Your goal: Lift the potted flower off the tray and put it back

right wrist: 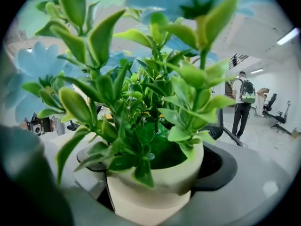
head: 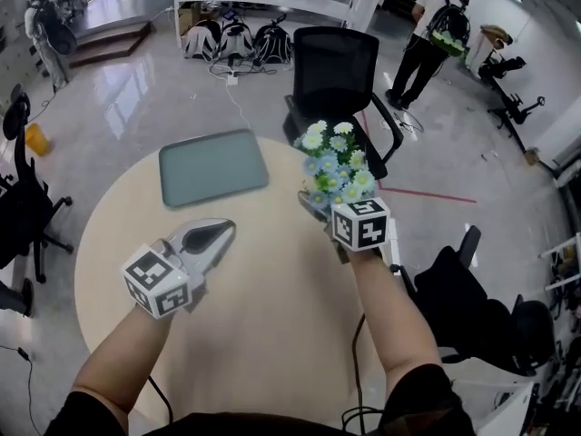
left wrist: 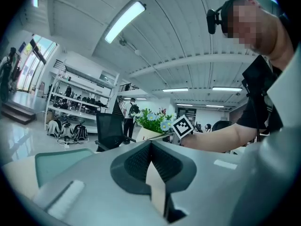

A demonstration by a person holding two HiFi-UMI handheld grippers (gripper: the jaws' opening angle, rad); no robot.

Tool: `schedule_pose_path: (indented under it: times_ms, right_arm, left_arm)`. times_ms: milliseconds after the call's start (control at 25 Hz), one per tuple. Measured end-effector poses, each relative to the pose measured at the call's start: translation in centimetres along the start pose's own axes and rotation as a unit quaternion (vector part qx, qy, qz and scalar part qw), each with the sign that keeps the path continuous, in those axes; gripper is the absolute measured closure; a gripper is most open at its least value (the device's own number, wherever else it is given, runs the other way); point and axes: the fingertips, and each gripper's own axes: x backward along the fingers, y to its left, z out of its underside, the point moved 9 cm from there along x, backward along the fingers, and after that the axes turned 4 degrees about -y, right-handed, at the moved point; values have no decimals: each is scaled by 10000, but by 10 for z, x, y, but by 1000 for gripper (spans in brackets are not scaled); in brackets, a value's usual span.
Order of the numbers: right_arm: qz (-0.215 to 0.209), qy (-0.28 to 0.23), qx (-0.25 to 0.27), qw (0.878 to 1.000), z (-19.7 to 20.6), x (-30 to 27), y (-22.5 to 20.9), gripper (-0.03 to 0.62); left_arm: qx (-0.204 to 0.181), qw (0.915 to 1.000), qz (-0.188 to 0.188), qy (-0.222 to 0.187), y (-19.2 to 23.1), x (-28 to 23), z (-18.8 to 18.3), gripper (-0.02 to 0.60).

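Our right gripper (right wrist: 153, 175) is clamped on the potted flower (head: 337, 165), its dark pads (right wrist: 218, 166) pressed against either side of the smooth, cream, rounded pot (right wrist: 155, 192). Glossy oval green leaves (right wrist: 141, 107) crowd that gripper's view, with soft blue petals blurred above them. The head view shows us what the close view hides: a bunch of white and pale blue daisy-like blooms, held to the right of the tray (head: 213, 167) and well apart from it, over the far right part of the round, matte beige table (head: 272, 334). We cannot tell whether the pot's base touches the table. The tray is a flat grey-green rectangle with rounded corners and a low rim. Our left gripper (head: 223, 231) is nearer us, above the tabletop, jaws closed together. Its own view shows ribbed black pads meeting tip to tip, and beyond them the pot beside the right gripper's square-marked cube (left wrist: 182, 126).
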Motion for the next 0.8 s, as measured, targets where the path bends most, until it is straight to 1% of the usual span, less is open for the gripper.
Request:
schedule_pose_path:
  times_ms: [200,400,640,800]
  right_arm:
    - [119,-2,-98,9999,25,42,-13,40]
    - [314,38,-173,9993,52,78,-35,40]
    - [521,191,-285,9981,90,105,-57,40]
    - [547,243,-341,9976,113,116,-67,40]
  left_arm:
    - [6,9996,245,143,-28,-26,11,584]
    - [-7,9985,494,234,-55,-54,20,584]
    - [22,9966,726,381,-78,-80,34,585]
    - [36,9953,857,457,-89,-96,47,585]
